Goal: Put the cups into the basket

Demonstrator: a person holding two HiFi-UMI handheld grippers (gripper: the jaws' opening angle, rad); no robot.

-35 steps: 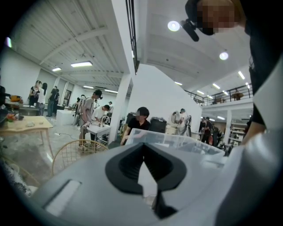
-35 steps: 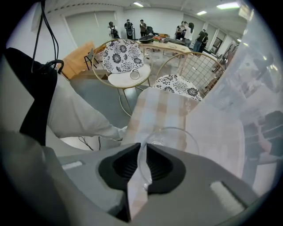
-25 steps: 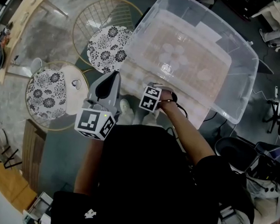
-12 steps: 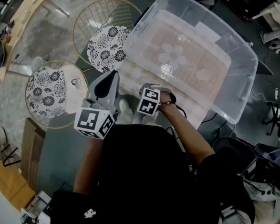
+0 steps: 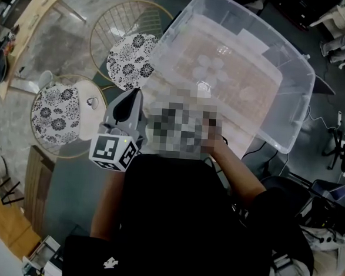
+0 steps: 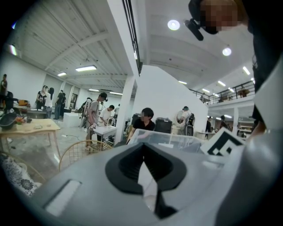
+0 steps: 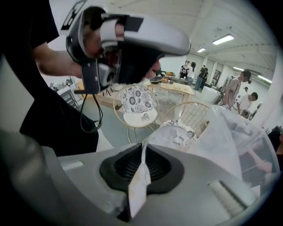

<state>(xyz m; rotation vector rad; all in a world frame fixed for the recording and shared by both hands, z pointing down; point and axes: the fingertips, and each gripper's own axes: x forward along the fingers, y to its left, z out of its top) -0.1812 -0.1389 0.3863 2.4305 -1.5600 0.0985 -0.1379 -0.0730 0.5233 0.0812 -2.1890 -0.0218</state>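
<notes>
One clear cup (image 7: 173, 137) | wall pinched between right gripper (image 7: 142, 164) jaws

- I saw the left tool (image 6: 142, 151) in grey with black pads; its marker cube (image 5: 114, 151) was black-and-white squares.
- The right tool (image 7: 142, 152) was grey, with ribbed black pads.
- The cup (image 7: 138, 185) was translucent white.
- The basket (image 5: 295, 72) was clear plastic.
- The chair cushions (image 5: 131, 61) were black-and-white floral, on gold wire frames.
- My shirt (image 5: 172, 223) was black.
</notes>
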